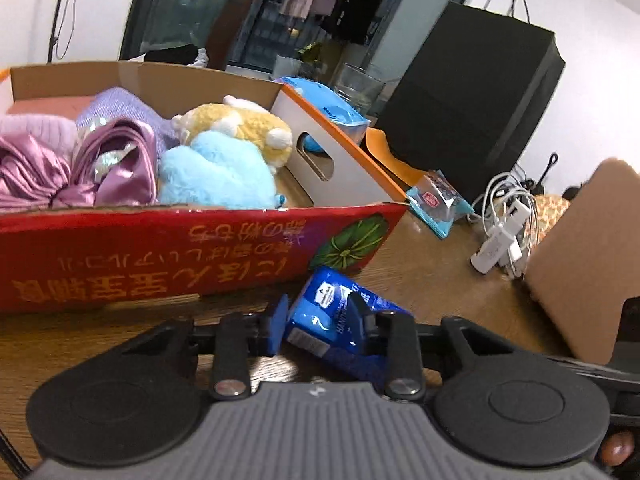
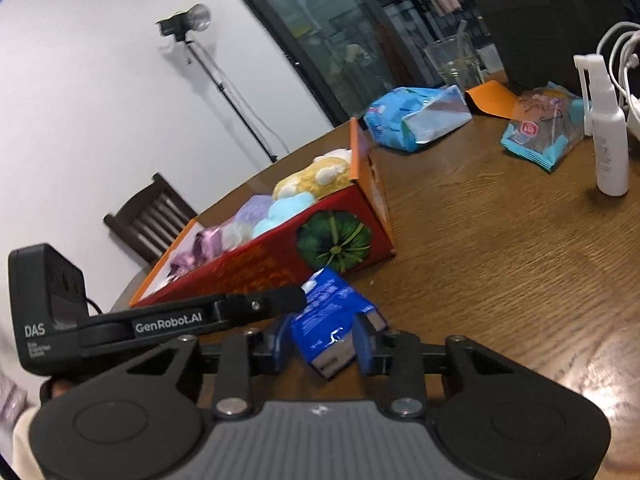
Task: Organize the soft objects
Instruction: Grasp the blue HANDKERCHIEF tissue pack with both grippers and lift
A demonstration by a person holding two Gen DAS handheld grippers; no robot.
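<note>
Blue and crinkly, a small plastic-wrapped tissue pack [image 1: 320, 316] is lying on the brown wood-grain surface [image 2: 500, 240], just beside the front right corner of the shallow red cardboard box [image 1: 160, 248] printed with a green pumpkin. Both tools are closing in on it from the near side. The left hand-held gripper [image 1: 320, 320] is pinching the pack across its width, its blue pads pressing into the wrapper, and the right hand-held gripper [image 2: 324, 340] is squeezing the end nearer to it in the same way; the pack is bulging slightly between the fingers. Two grips on one soft packet looks to me like a way of keeping it from flopping or twisting when it is lifted.

Inside the box the soft things are sitting packed side by side: a pale blue plush toy [image 1: 216, 176] against the front wall, a yellow fleecy plush toy [image 1: 240, 128] behind it, and shiny pink satin fabric [image 1: 80, 168] with lilac knitwear towards the left end. A little bare floor is showing at the box's right end, and that is probably where the pack is heading. A light blue wipes packet [image 2: 416, 116] and a snack wrapper [image 2: 540, 132] are waiting further back on the surface.
</note>
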